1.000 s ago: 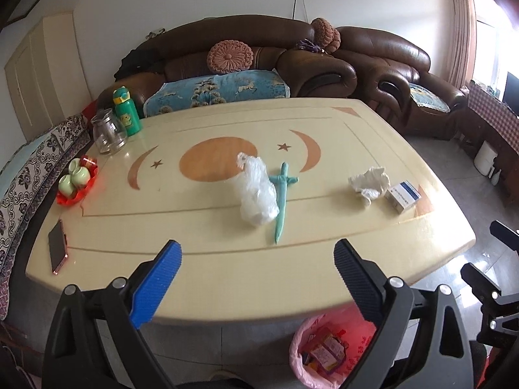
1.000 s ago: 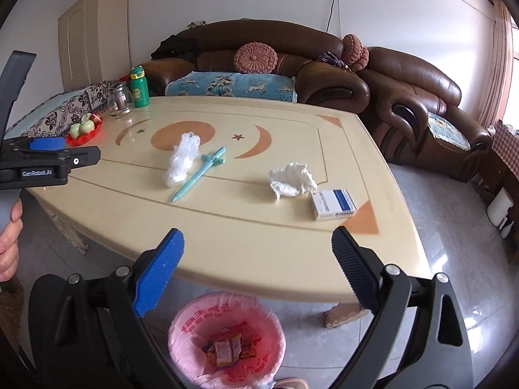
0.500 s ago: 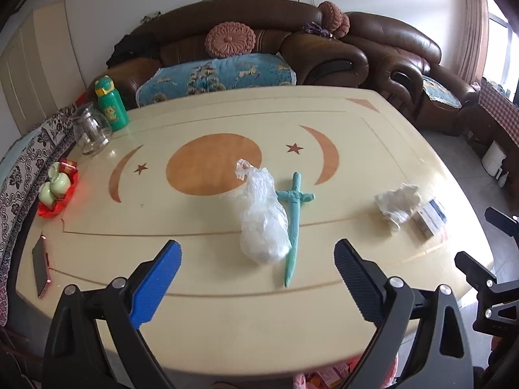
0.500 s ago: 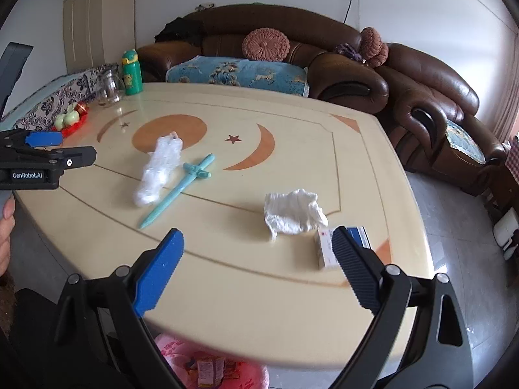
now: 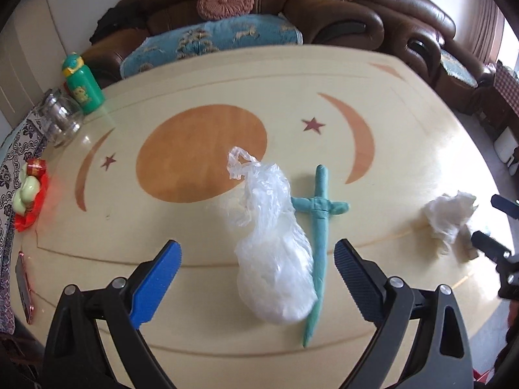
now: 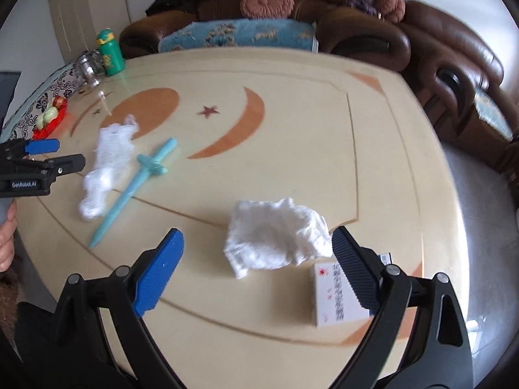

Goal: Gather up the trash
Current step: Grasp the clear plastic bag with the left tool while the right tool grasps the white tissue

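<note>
Left gripper (image 5: pixel 256 278), jaws spread wide, nothing held; crumpled clear plastic bag (image 5: pixel 275 253) sits centre frame between them w/ a teal paper sword (image 5: pixel 319 227) touching its right side. Bag prob. very light, soft, slippery: pinch the bulky lower lump. Right gripper (image 6: pixel 258 265) also gaping, empty; crumpled tissue (image 6: pixel 275 236) lies centre frame, white box (image 6: pixel 337 295) just right. Tissue light, squashy: grab mid-wad.

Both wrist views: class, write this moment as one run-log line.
left gripper: open, over plastic bag | right gripper: open, over crumpled tissue | nothing held | toy sword, box on table
</note>
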